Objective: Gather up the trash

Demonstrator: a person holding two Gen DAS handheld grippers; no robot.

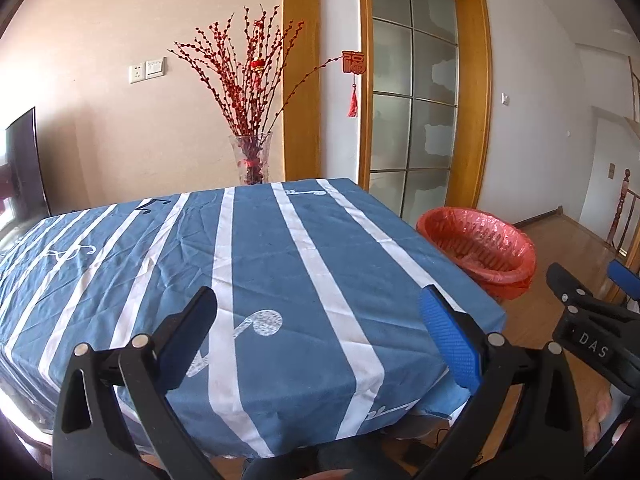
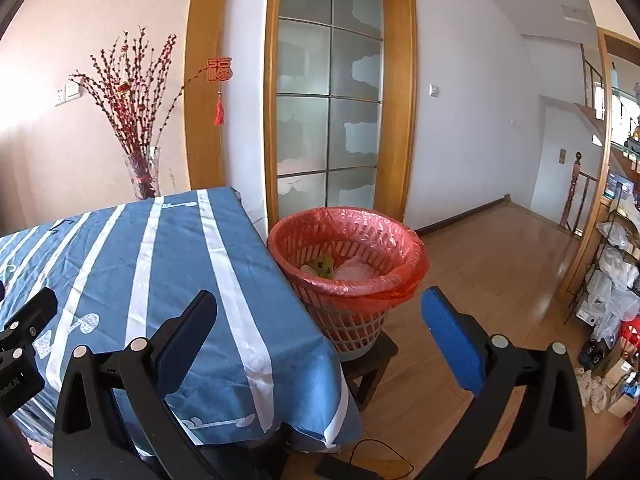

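Both the left gripper (image 1: 318, 322) and right gripper (image 2: 320, 320) gape wide and empty, and the light, crinkly trash (image 2: 340, 268) already sits in the bin (image 2: 348, 300) off the table's right edge.

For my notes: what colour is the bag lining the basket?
Red, translucent bag over the basket's rim; best seen in the right wrist view.

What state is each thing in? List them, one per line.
Left hand-held gripper: open, empty.
Right hand-held gripper: open, empty.
Bin: upright on a stool, red liner fitted, some trash inside.
Tablecloth: spread flat, wrinkled, no trash visible on it.
Vase: upright, holding red branches.
Glass door: shut.
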